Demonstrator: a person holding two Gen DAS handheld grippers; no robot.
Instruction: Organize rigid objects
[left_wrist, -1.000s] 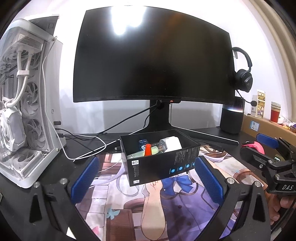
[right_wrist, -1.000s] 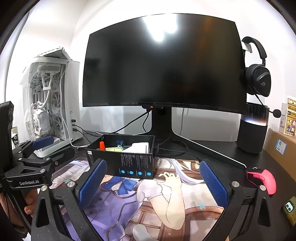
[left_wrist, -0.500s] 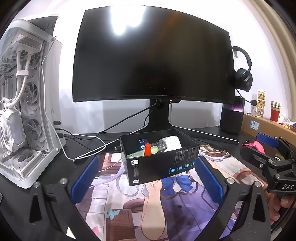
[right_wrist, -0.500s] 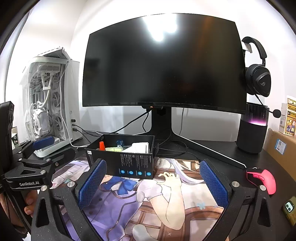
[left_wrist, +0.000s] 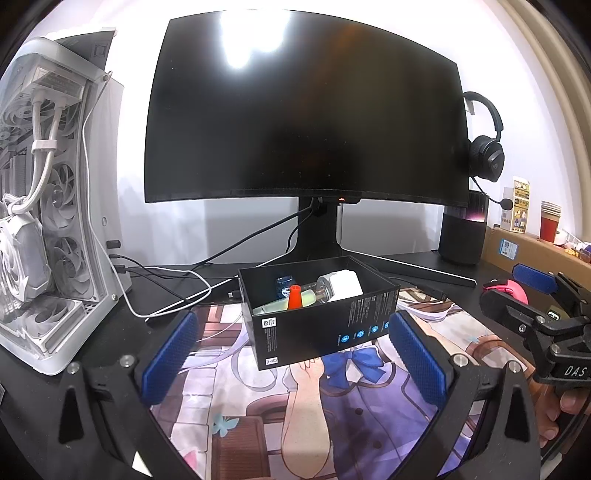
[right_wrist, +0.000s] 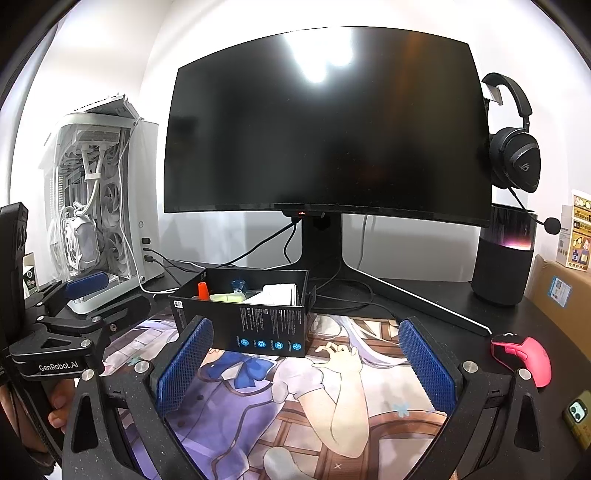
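I hold my left gripper (left_wrist: 295, 360) low over the printed anime-figure desk mat (left_wrist: 258, 413), its two blue-padded fingers (left_wrist: 168, 358) spread wide with nothing between them. My right gripper (right_wrist: 308, 367) hangs the same way over the mat, its blue pads (right_wrist: 428, 363) wide apart and empty. The open black cardboard box (left_wrist: 317, 325) stands on the far part of the mat, just ahead of both grippers and in front of the stand of the large curved black monitor (left_wrist: 306, 107). Inside the box lie an orange-capped pale yellow-green tube (left_wrist: 293, 297), a small blue-capped bottle (left_wrist: 284, 286) behind it, and a clear bottle with a white wrap (left_wrist: 341, 284) to the right; these things lie close together, and I cannot tell which ones touch. To the left of the box stands a white computer case with visible fans (left_wrist: 48, 206), with black and white cables (left_wrist: 162, 280) trailing from it across the black desk. On the right, a pink computer mouse (right_wrist: 524, 358) lies on the desk near the mat's edge, a black cylindrical speaker (right_wrist: 504, 254) stands behind it, and black headphones (right_wrist: 515, 155) hang beside the monitor.
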